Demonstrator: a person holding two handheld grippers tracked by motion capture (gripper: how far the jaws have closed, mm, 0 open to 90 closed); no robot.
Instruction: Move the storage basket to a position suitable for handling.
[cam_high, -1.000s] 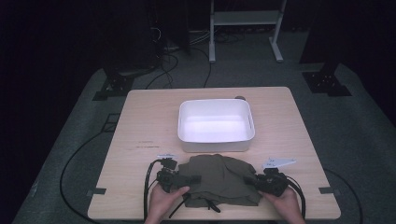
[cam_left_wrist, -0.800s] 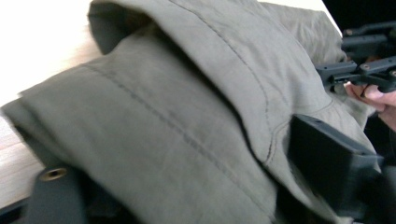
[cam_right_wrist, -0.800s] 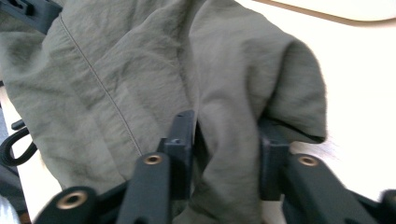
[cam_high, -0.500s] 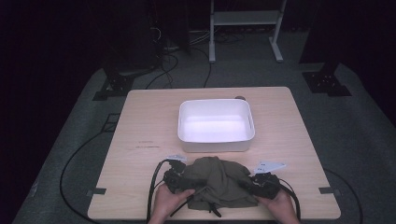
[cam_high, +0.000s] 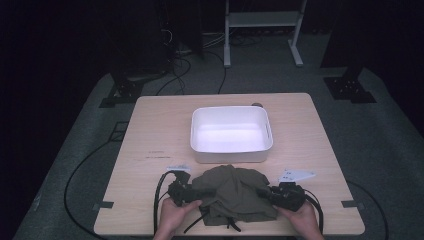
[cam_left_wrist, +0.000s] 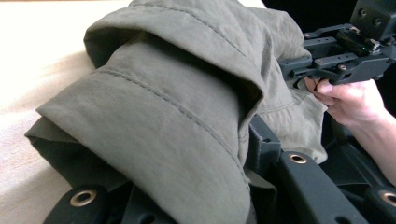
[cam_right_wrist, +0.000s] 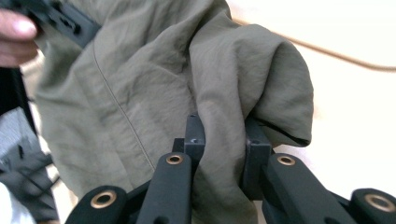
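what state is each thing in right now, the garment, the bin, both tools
olive garment: bunched into a heap on the table's near edge, pinched at both sides
white bin: upright, empty, just behind the garment
left tool: shut on the garment's left side
right tool: shut on a fold of the garment
table: bearing the bin and garment

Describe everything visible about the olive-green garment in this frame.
The olive-green garment is woven cloth with stitched seams, bunched and creased in a heap on the table's near edge, just in front of the white bin. A dark drawstring trails from its near side. The left claw and right claw each pinch a fold from opposite sides.
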